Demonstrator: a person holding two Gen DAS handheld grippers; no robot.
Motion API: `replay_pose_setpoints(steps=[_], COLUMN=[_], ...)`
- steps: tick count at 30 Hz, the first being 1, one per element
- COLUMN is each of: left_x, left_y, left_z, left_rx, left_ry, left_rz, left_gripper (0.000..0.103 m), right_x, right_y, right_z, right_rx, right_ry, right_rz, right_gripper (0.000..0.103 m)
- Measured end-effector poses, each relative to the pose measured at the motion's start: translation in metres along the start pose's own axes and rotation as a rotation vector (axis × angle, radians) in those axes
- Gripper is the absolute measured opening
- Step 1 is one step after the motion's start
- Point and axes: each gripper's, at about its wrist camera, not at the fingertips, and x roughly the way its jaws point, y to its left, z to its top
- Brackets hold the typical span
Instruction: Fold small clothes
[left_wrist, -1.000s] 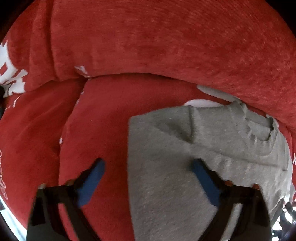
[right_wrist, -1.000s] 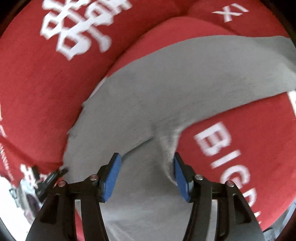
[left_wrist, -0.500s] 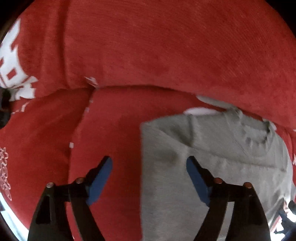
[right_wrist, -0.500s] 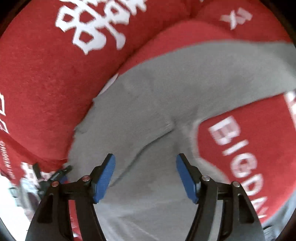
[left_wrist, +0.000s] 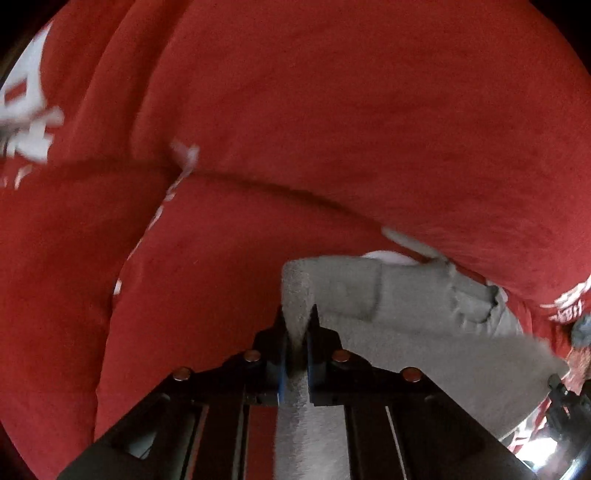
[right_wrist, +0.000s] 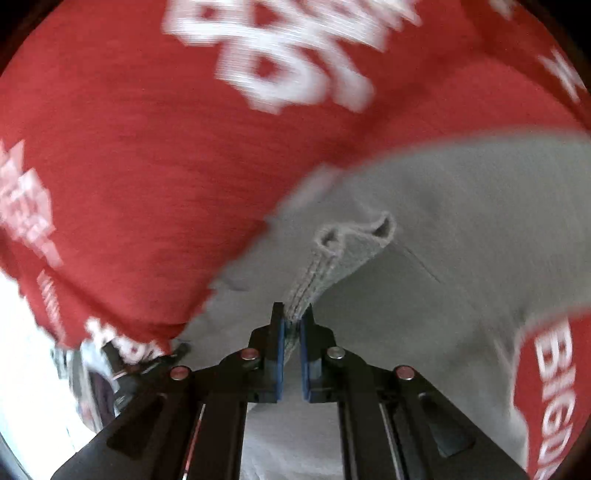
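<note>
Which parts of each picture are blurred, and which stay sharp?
Right wrist view: the white lettering on the red cushion is smeared by motion; the right tongs and the pinched grey garment edge are sharp. Left wrist view: mostly clear, the left tongs crisp, with dark corners.

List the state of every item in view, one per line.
left gripper: shut on the grey garment's edge.
right gripper: shut on a bunched fold of the garment.
grey garment: pinched in both grippers, the rest spread on the red cushions.
red cushions: lying under and behind the garment.
</note>
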Motion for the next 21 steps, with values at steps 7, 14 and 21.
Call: replay_pose_setpoints(steps=[7,14,21], left_x=[0.008,-0.034,-0.081], left_y=[-0.013,-0.020,0.000], left_z=[-0.013,-0.013,-0.043], left_rx=[-0.004,0.082,0.129], left_ry=[0.002,-0.053,-0.078], left_rz=[0.023,0.216,0.270], left_gripper=[0.010,0.068,0.084], right_x=[0.040,0.018,0.093], right_y=[-0.061,-0.043,0.037], right_z=[-0.012,-0.038,-0.106], right_rx=[0.096,0.114,0.046], right_ry=[0.113,0.122,0.348], right_rz=[-0.176,-0.145,0.095], right_gripper=[0.009,0.024,0.039])
